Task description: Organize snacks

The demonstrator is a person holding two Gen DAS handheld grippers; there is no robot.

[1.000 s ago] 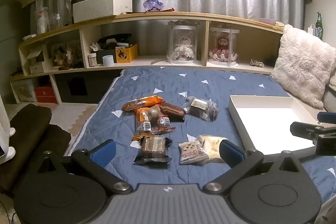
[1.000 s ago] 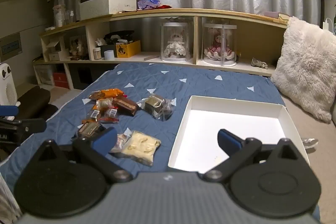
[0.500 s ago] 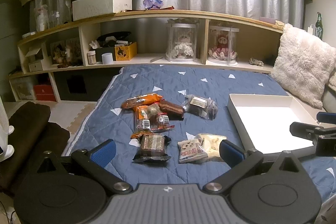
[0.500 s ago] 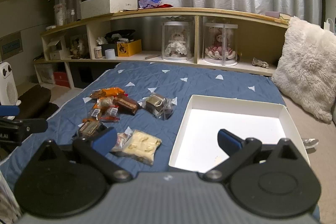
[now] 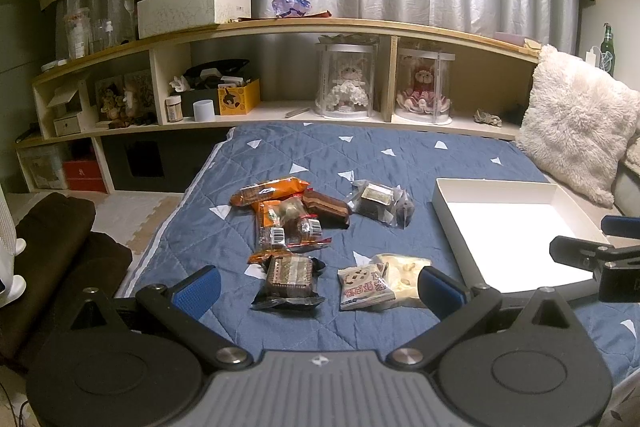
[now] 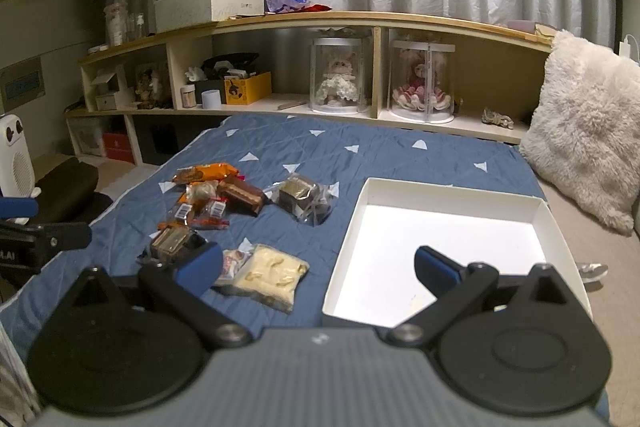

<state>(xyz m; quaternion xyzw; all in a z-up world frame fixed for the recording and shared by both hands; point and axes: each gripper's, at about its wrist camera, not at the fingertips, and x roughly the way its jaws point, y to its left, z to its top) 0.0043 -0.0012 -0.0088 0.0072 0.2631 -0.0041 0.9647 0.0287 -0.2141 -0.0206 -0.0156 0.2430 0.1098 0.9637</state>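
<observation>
Both tongs gape wide, holding nothing: the left gripper (image 5: pixel 318 285) hovers level over the snack packets (image 5: pixel 288 223), the right gripper (image 6: pixel 318 265) beside the white tray (image 6: pixel 558 227).

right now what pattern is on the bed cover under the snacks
Dark blue bed cover, quilted, with scattered white triangles; clearest in the left wrist view.
</observation>
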